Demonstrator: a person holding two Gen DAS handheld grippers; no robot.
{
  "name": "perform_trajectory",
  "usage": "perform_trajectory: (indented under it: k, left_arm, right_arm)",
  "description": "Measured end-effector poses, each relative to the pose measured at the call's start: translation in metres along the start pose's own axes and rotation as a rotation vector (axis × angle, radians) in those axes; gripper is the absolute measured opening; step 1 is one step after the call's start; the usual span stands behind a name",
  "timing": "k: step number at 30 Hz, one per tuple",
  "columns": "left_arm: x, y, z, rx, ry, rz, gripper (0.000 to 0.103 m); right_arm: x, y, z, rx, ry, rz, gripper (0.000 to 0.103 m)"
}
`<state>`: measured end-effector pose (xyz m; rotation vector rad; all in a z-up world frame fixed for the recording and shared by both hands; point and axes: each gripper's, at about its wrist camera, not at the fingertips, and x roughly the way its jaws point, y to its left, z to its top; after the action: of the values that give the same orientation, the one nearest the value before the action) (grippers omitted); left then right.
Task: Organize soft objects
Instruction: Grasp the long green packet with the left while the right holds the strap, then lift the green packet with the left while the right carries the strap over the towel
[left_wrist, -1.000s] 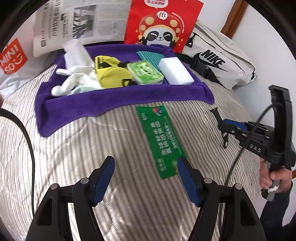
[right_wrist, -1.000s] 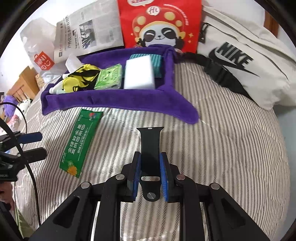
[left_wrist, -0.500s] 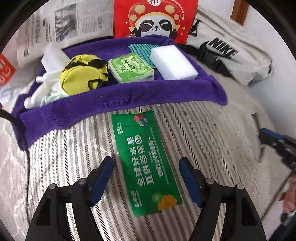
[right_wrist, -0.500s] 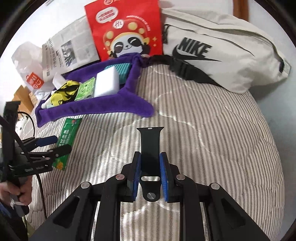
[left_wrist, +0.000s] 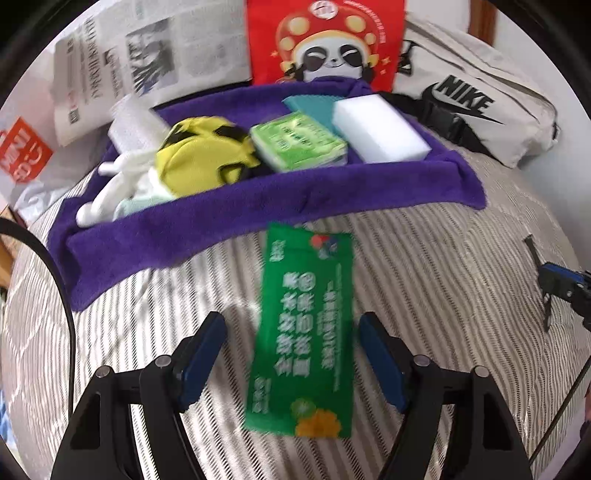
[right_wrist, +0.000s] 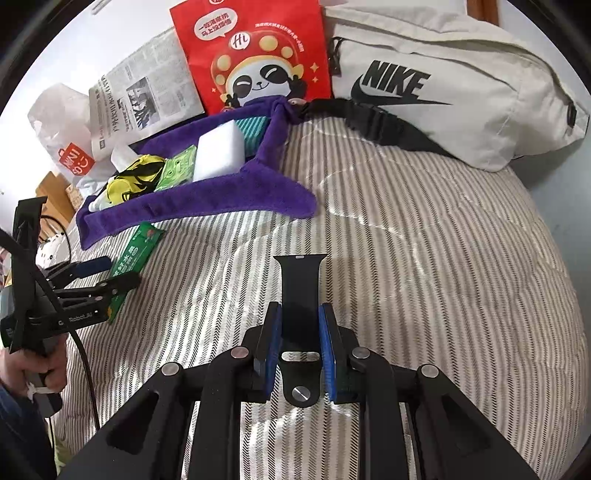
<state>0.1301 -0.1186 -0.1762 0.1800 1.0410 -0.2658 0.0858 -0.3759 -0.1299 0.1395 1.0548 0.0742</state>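
A green flat packet (left_wrist: 304, 332) lies on the striped bedspread just in front of the purple cloth tray (left_wrist: 258, 206). My left gripper (left_wrist: 291, 350) is open, its fingers on either side of the packet's near half. The tray holds a white sponge block (left_wrist: 380, 127), a green tissue pack (left_wrist: 297, 142), a yellow pouch (left_wrist: 203, 158) and a white soft toy (left_wrist: 110, 188). My right gripper (right_wrist: 300, 332) is shut on a black watch strap (right_wrist: 300, 284), held over the bed well right of the tray (right_wrist: 207, 206). The packet (right_wrist: 135, 254) also shows there.
A red panda bag (left_wrist: 325, 40), newspaper (left_wrist: 147, 55) and a white Nike bag (right_wrist: 454, 85) stand behind the tray. A Miniso plastic bag (left_wrist: 22, 155) lies at far left. The right gripper's tip (left_wrist: 561, 284) shows at the right edge.
My left gripper has moved forward and down over the green packet, which now lies between its fingers. My right gripper has swung slightly right, still holding the strap.
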Motion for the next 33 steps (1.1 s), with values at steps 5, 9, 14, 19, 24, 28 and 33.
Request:
perform_trajectory:
  k: [5,9,14,19,24,28,33]
  left_arm:
    - [-0.009,-0.008,-0.003,0.049,-0.028,-0.042,0.033]
    - [-0.009,-0.008,-0.002,0.049,-0.034,-0.049,0.030]
    - [-0.010,-0.008,-0.001,0.060,-0.044,-0.067,0.023]
    - [-0.017,0.001,-0.001,0.068,-0.043,-0.104,0.019]
    - [-0.025,0.012,-0.003,0.043,-0.045,-0.134,0.019]
    - [-0.035,0.021,-0.003,0.044,-0.053,-0.132,0.019]
    - [-0.048,0.036,-0.002,0.038,-0.069,-0.131,0.019]
  right_arm:
    - [0.003,0.000,0.000,0.005,0.003,0.008,0.020]
    - [0.001,0.000,-0.001,0.014,-0.002,0.011,0.020]
    - [0.002,0.004,-0.001,0.012,0.007,0.008,0.020]
    - [-0.006,0.011,0.002,0.001,-0.001,0.011,0.020]
    - [-0.011,0.024,0.009,-0.020,-0.010,0.024,0.020]
    - [-0.013,0.033,0.016,-0.036,-0.011,0.038,0.020]
    - [-0.017,0.049,0.029,-0.055,-0.024,0.050,0.020]
